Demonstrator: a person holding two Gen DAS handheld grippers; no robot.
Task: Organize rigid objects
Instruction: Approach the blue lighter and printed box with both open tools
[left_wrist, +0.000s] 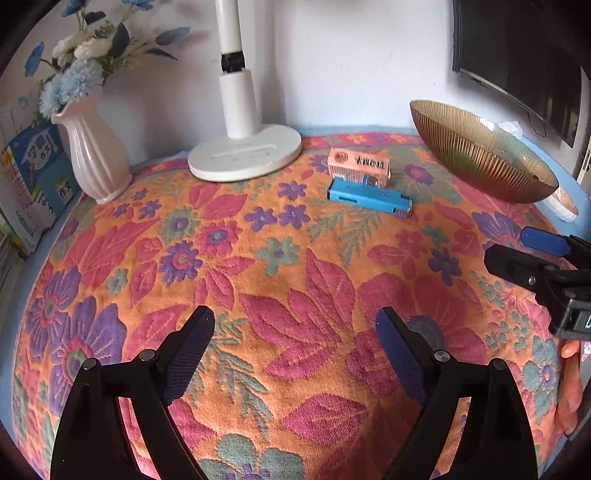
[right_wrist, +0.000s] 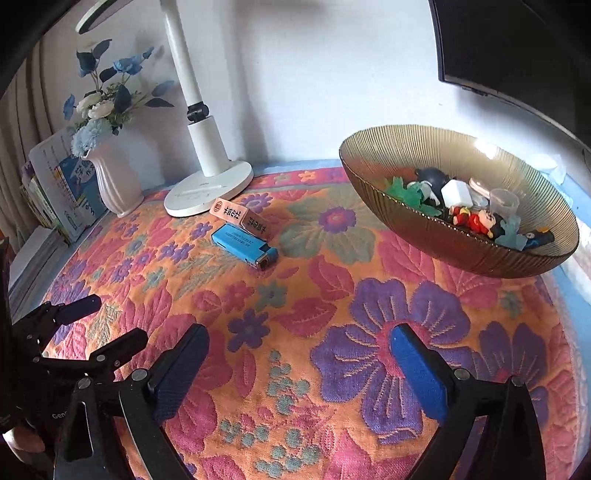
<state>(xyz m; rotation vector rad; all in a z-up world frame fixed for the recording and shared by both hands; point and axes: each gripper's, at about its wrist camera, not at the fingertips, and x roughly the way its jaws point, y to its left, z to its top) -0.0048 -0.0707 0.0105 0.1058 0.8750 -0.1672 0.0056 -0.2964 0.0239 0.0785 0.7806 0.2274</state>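
Note:
A blue lighter (left_wrist: 370, 199) (right_wrist: 244, 246) lies on the flowered cloth, just in front of a small pink box (left_wrist: 359, 167) (right_wrist: 239, 217). To the right stands a ribbed amber glass bowl (left_wrist: 480, 155) (right_wrist: 406, 155) holding several small toys and a clear cup. My left gripper (left_wrist: 295, 325) hovers open over the cloth, well short of the lighter, nothing between its fingers. My right gripper (right_wrist: 300, 339) is open too, empty, near the front of the table. Each gripper shows at the edge of the other's view: the right gripper (left_wrist: 517, 251), the left gripper (right_wrist: 110, 317).
A white lamp base (left_wrist: 245, 155) (right_wrist: 208, 192) stands behind the box. A pale ribbed vase (left_wrist: 96, 155) (right_wrist: 116, 184) with blue and white flowers is at the back left, with books (left_wrist: 33, 184) (right_wrist: 62, 199) leaning beside it. A dark screen (left_wrist: 524, 55) hangs at the upper right.

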